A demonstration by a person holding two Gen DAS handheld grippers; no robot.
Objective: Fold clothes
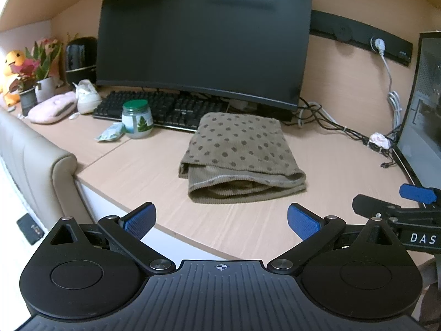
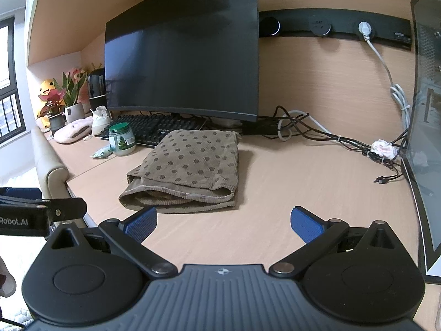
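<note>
The folded polka-dot garment (image 1: 242, 157) lies on the surface (image 1: 154, 176) just in front of the keyboard (image 1: 162, 107), its long axis running away from both grippers and its open, layered hem edge facing them. The left gripper (image 1: 222, 220) and right gripper (image 2: 223, 222) both hover short of that hem with jaws spread apart and empty. From the left the garment sits nearly dead ahead; from the right it lies ahead and to the left, so the left gripper appears better aligned.

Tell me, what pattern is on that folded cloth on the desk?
The folded garment is tan-brown with darker brown polka dots, clearest in the left wrist view.
</note>
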